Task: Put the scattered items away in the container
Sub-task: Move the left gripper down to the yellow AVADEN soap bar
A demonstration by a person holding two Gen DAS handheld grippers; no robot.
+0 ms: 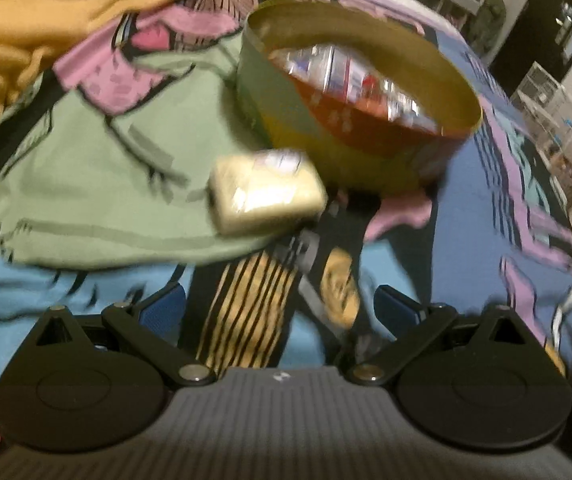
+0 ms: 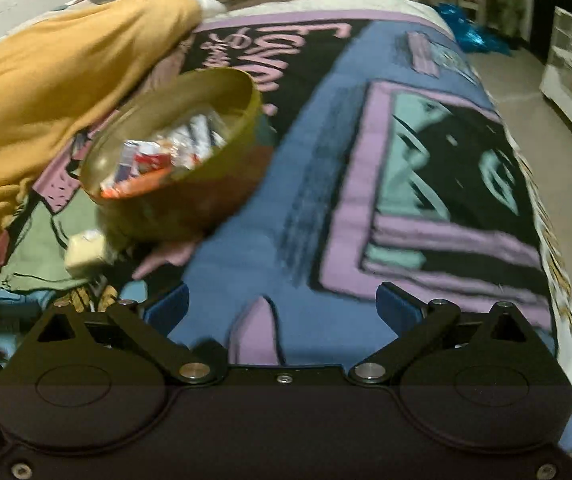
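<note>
Blurring: tin (image 1: 349,128) contents, pale packet (image 1: 268,194).

Each camera looks forward over its own open fingers, low above the blanket (image 2: 325,208). Both views share the round tin (image 1: 357,120), nearer ahead of the left gripper (image 1: 282,312).

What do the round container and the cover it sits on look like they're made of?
Round container: probably printed tin; its thin wall has a glossy gold inside that catches the light. Cover: soft woven or fleece fabric with a matte cartoon print, rumpling near the yellow cloth. Blur limits certainty.
</note>
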